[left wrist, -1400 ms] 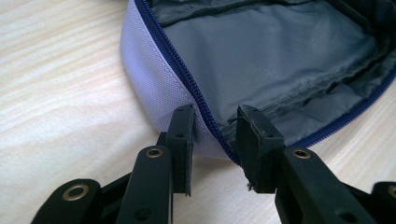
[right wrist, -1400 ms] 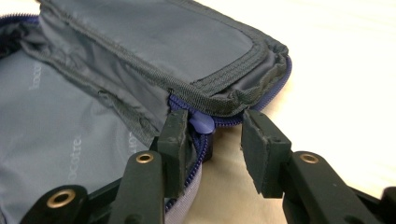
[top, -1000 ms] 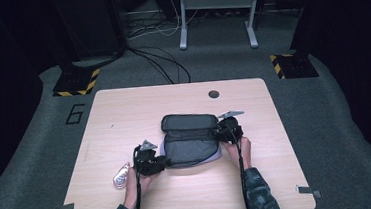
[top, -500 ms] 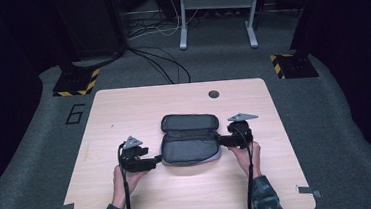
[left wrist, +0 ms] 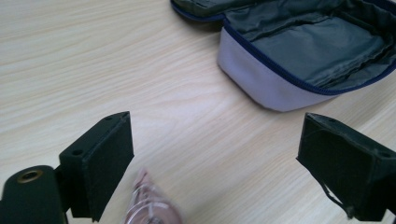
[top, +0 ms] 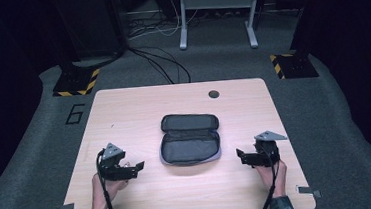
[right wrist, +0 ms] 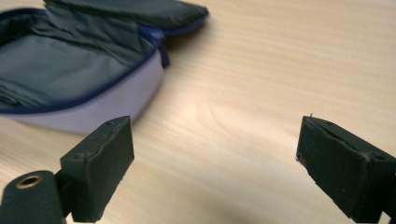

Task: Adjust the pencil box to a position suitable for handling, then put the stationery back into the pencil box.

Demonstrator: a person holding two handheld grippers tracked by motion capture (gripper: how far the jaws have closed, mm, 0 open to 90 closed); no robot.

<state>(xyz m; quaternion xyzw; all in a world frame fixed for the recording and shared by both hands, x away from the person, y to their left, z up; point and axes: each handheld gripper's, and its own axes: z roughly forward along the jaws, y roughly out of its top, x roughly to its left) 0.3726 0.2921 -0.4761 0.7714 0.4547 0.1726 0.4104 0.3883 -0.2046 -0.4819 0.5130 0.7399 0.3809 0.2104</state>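
Note:
A grey zip pouch with a pale side wall lies open in the middle of the wooden table, lid flipped back, dark lining showing. My left gripper rests left of it, apart from it. Its jaws have just been opening, and it is open with no grip on anything. A small pink, clear-wrapped thing lies on the wood by its left jaw, with the pouch farther off. My right gripper sits right of the pouch, also just opened, with bare wood between its jaws and the pouch beyond.
A round cable hole is near the table's far edge. Beyond the table, cables lie on the grey floor between two stands with yellow-black bases and a metal frame. Bare wood surrounds the pouch.
Both grippers have drawn away from the pouch's ends, outward and toward the near edge, and their jaws have opened. The pouch stays open in the middle.

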